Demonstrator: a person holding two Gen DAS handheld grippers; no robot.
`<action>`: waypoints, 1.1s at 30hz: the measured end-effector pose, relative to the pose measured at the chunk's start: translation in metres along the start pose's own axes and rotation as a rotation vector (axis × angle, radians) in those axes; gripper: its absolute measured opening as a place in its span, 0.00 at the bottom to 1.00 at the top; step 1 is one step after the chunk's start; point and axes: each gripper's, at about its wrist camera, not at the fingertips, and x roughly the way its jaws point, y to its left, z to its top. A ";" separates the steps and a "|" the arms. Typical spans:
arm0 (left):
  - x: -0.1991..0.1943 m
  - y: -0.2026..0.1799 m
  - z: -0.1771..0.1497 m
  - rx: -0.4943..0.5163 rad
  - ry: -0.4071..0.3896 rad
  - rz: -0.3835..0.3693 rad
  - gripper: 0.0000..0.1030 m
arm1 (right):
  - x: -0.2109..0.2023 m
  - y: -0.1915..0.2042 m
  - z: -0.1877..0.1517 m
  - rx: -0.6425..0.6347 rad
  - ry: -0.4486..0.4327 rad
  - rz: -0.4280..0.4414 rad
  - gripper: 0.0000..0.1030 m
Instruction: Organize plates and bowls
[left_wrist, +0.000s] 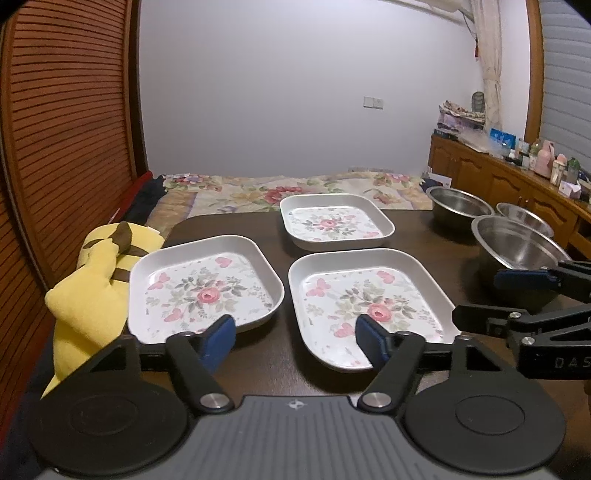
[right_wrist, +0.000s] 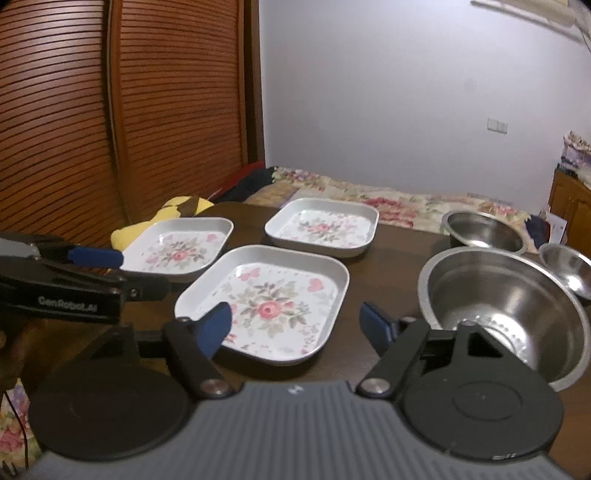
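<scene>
A dark wooden table (left_wrist: 266, 229) carries three square white plates with a pink floral print and three steel bowls. The left plate (left_wrist: 205, 286) lies near the table's left edge, just beside a yellow plush toy (left_wrist: 96, 295); the near plate (left_wrist: 369, 306) lies to its right, apart from it by a strip of bare table; the far plate (left_wrist: 336, 221) sits behind the near one, towards the flowered bedspread (left_wrist: 295, 190). On the right side stand the large bowl (right_wrist: 506, 306), nearest the viewer, the far bowl (right_wrist: 484, 229) behind it, and the small bowl (right_wrist: 569, 269) at the right edge, close against the large one. The left gripper (left_wrist: 295, 334) hangs low over the table's near edge, its blue-padded fingers spread wide and empty, one over the left plate's near rim, the other over the near plate. The right gripper (right_wrist: 297, 326) is likewise spread and empty, between the near plate and the large bowl.
</scene>
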 end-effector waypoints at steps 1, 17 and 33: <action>0.004 0.000 0.000 0.000 0.007 -0.003 0.62 | 0.003 -0.001 0.000 0.005 0.011 0.000 0.64; 0.040 0.005 -0.005 -0.047 0.059 -0.054 0.25 | 0.033 -0.005 -0.008 0.022 0.086 -0.058 0.36; 0.051 0.006 -0.009 -0.062 0.073 -0.076 0.12 | 0.047 -0.011 -0.014 0.057 0.110 -0.048 0.24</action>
